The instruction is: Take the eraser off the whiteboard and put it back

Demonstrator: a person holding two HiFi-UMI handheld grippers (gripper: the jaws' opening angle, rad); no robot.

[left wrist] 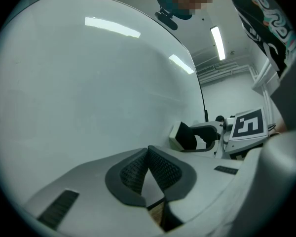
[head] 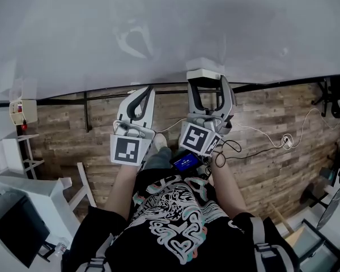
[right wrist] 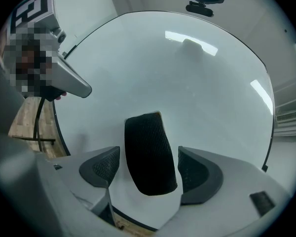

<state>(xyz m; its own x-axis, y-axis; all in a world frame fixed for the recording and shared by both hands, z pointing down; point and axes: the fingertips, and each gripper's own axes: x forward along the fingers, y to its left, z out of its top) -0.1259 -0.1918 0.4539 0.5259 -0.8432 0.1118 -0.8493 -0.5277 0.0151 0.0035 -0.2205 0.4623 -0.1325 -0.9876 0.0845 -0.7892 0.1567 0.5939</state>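
Black eraser (right wrist: pixel 149 152) sits on whiteboard (right wrist: pixel 187 83) between right tool's (right wrist: pixel 149 168) parted jaws.

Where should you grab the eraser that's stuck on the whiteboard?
Grab it by its two long sides, coming straight at the whiteboard. The eraser sticks out from the board as a narrow block. Its long sides face the pads of the open right hand-held gripper, one on each side.
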